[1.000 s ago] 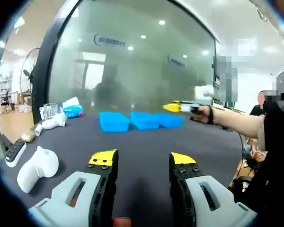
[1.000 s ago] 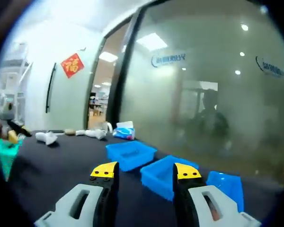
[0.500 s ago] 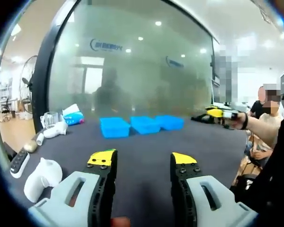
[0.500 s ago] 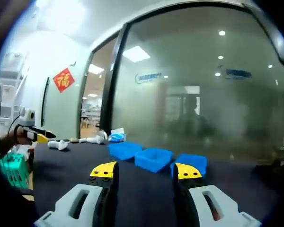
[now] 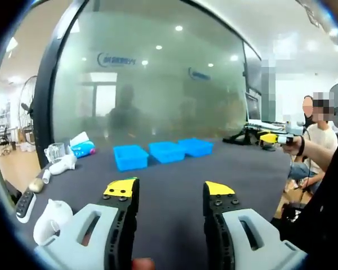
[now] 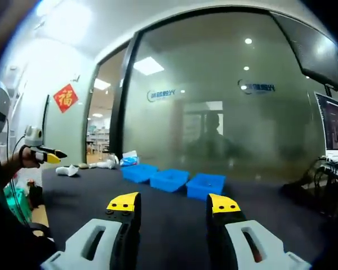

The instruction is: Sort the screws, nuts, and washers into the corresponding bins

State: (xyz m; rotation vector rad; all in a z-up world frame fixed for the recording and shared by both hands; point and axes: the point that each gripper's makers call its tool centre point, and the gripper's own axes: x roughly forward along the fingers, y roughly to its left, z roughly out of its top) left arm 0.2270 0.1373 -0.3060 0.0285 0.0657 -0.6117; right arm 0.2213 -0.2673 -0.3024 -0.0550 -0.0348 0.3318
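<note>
In the left gripper view we see the left gripper (image 5: pixel 170 194) rising from the bottom centre of the frame, its yellow-tipped jaws spread apart with nothing between them, above a dark table (image 5: pixel 174 180). Three blue bins (image 5: pixel 163 153) stand in a row at mid-frame on the far part of the table, just before a frosted glass wall (image 5: pixel 158 79); whether they contain screws, nuts or washers we cannot tell. At the lower left lie a white object (image 5: pixel 50 216) and a remote control (image 5: pixel 25 203), with a tissue pack (image 5: pixel 82 148) further back. At the right edge the right gripper (image 5: pixel 270 138) appears in a person's hand (image 5: pixel 298 147). In the right gripper view we see the right gripper (image 6: pixel 173 203) at bottom centre, jaws likewise spread and empty, with the bins (image 6: pixel 172 179) at mid-frame and the left gripper (image 6: pixel 48 156) at the left edge; a red wall ornament (image 6: pixel 65 97) hangs at the upper left.
</note>
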